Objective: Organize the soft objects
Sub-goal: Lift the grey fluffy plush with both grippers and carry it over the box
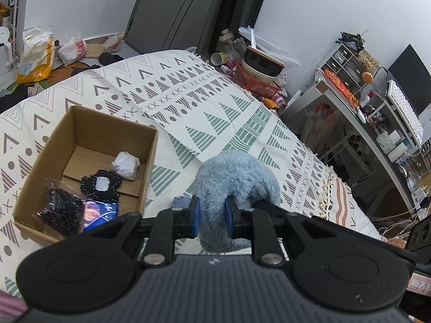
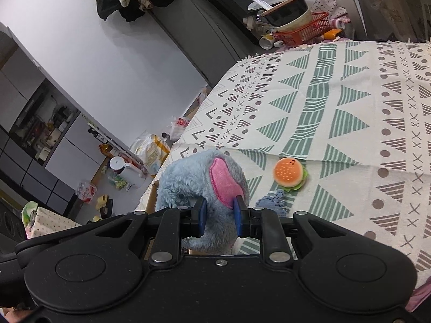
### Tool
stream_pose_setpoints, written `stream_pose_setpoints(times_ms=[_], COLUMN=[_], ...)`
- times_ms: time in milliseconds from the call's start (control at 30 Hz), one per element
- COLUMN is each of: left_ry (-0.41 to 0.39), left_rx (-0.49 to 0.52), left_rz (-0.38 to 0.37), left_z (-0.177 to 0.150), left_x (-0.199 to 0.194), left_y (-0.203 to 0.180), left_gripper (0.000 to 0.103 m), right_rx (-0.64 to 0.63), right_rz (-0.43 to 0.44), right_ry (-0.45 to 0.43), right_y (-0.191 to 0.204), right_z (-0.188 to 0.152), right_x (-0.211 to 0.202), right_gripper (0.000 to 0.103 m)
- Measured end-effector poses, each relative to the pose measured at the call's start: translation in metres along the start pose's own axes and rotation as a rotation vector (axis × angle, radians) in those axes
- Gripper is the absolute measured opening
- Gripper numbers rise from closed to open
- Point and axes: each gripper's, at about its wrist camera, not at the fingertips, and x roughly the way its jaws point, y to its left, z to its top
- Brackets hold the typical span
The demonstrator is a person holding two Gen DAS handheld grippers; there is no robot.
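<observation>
While both tongs pinch it, the blue plush toy [image 1: 237, 177] sits above the patterned bed cover [image 1: 188, 102]: left tongs [image 1: 212, 216] clenched on blue fur, right tongs [image 2: 220, 216] clenched by the pink ear [image 2: 223, 181]. Cardboard box [image 1: 45, 158] just beside the toy holds small items. Burger toy [image 2: 290, 173] lies on the cover, near the plush.

Plush [image 1: 237, 177]: shaggy blue pile, smooth pink ear patch (short-napped). Box [image 1: 40, 158]: matt brown cardboard. Cloth [image 1: 210, 113]: woven, matt, printed. Burger [image 2: 290, 173]: soft-looking foam, slight sheen. Grippers [image 1: 212, 216]: matt black plastic, blue pads.
</observation>
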Motion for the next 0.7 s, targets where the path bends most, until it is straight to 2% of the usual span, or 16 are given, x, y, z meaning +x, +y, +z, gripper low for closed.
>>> stream_pose_setpoints(times_ms=[700], left_ry=[-0.035], left_rx=[-0.071], left_rz=[0.017], left_z=[0.038], left_x=[-0.007], left_y=[0.07], left_gripper=[0.018], right_rx=[-0.031], right_rz=[0.007], right_ry=[0.03], right_y=[0.062], right_z=[0.003], right_x=[0.054], right_gripper=[0.021])
